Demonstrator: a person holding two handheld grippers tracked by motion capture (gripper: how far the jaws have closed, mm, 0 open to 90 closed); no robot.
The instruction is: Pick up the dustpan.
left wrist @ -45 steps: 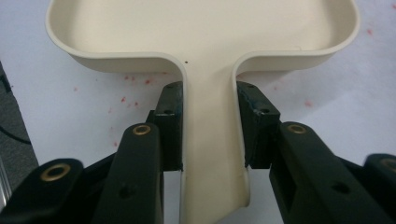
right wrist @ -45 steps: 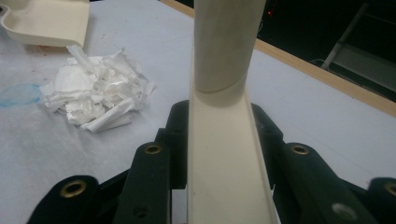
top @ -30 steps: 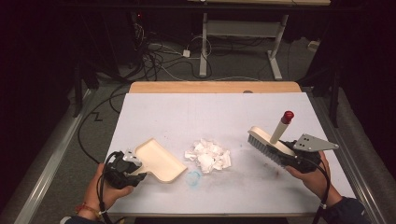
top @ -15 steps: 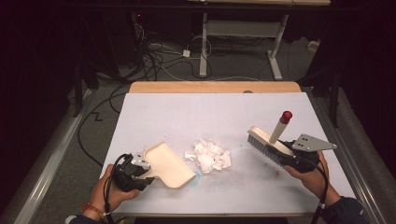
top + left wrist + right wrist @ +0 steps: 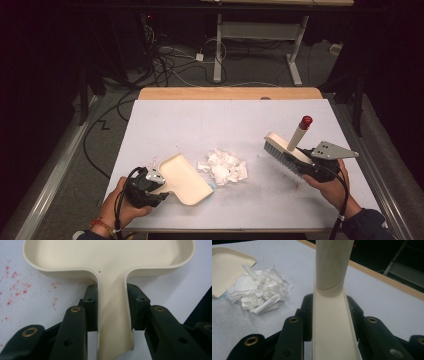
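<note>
A white desk (image 5: 200, 120) seen from above, with a person's two hands coming in from the bottom edge. At the left, the left hand (image 5: 117, 205) grips the left tool (image 5: 162, 186), its jaws clamped on the handle of a cream dustpan (image 5: 185, 177). The pan lies low on the desk, its open lip just beside a heap of crumpled paper scraps (image 5: 223, 166) at the centre. The left gripper view shows the handle pinched squarely between the jaws, with red specks on the desk beside it. At the right, well apart from the scraps, the right hand (image 5: 330, 185) holds the right tool (image 5: 305, 160) closed on a cream brush (image 5: 285, 150). Its bristles point down and left, just off the desk, and its red-capped handle tilts up. The wrist is low and angled inward.

Risks, as a judgement: a fast sweep could scatter the light scraps past the pan, or push the pan back if the left hand lets its lip lift.
</note>
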